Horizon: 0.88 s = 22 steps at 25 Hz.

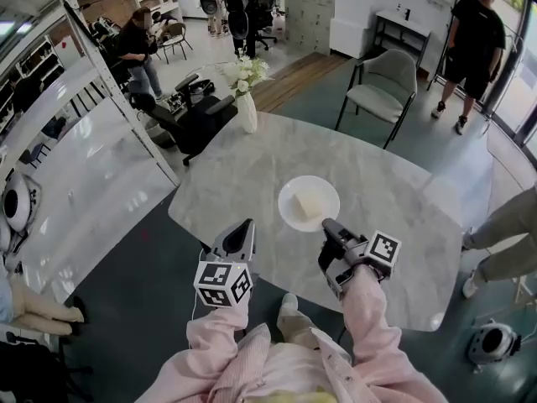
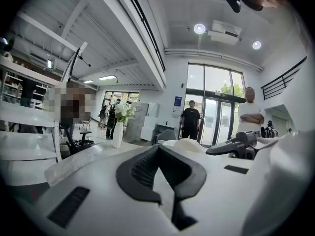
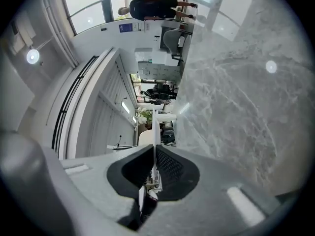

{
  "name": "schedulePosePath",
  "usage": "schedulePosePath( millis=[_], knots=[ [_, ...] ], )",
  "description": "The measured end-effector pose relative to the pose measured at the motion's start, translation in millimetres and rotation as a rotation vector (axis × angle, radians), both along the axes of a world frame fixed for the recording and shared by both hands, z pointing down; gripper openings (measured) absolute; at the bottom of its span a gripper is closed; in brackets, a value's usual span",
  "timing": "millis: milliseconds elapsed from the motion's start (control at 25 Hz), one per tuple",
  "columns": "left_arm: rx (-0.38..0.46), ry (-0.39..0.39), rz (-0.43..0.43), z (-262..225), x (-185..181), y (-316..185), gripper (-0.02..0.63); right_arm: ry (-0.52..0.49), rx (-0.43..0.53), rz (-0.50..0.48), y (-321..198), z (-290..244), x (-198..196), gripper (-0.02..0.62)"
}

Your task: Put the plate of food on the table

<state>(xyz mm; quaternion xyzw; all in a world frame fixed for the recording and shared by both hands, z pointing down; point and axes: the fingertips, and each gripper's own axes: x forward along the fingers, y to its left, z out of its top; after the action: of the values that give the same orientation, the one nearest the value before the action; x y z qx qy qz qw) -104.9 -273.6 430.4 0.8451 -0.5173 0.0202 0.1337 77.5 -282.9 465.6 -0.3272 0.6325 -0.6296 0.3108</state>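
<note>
Looking down through the head view, I count two hand-held grippers over one round marble worktop (image 1: 243, 170).

The right hand-held gripper (image 1: 329, 227) is pinched on the near rim of the single white plate (image 1: 289, 217). Its own view is rolled on its side and shows the plate's thin edge running straight out between the two pads, which press on it with almost no gap. The left hand-held gripper (image 1: 244, 228) has its jaws drawn together with nothing between them. It sits over the worktop's near edge, at about 8 o'clock from the plate and well apart from it.

The plate lies over the middle of the worktop and carries one pale block of food (image 1: 309, 204). I cannot tell whether its underside touches the marble or hangs just above it.

One white vase (image 1: 247, 112) stands on the worktop at 11 o'clock from the plate, holding one bunch of white flowers (image 1: 245, 72). One grey-green chair (image 1: 382, 86) stands off the worktop's far edge at 1 o'clock.

Three other people show in the head view. One in black (image 1: 474, 23) stands at 1 o'clock beyond the chair. One (image 1: 134, 44) is at 10 o'clock among the office chairs. One pair of legs (image 1: 503, 233) shows at 3 o'clock.
</note>
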Motion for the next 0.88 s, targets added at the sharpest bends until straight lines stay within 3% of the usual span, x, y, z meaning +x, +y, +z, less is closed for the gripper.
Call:
schedulePosePath(
  millis=[440, 880],
  knots=[
    [-0.093, 0.013, -0.004, 40.1, -2.0, -89.3, -0.002, 0.03, -0.002, -0.022, -102.3, 41.9, -10.0, 0.015],
    [-0.251, 0.038, 0.017, 106.5, 1.8, -153.6, -0.002, 0.055, -0.079, -0.009, -174.0, 111.8, -22.2, 0.017]
  ],
)
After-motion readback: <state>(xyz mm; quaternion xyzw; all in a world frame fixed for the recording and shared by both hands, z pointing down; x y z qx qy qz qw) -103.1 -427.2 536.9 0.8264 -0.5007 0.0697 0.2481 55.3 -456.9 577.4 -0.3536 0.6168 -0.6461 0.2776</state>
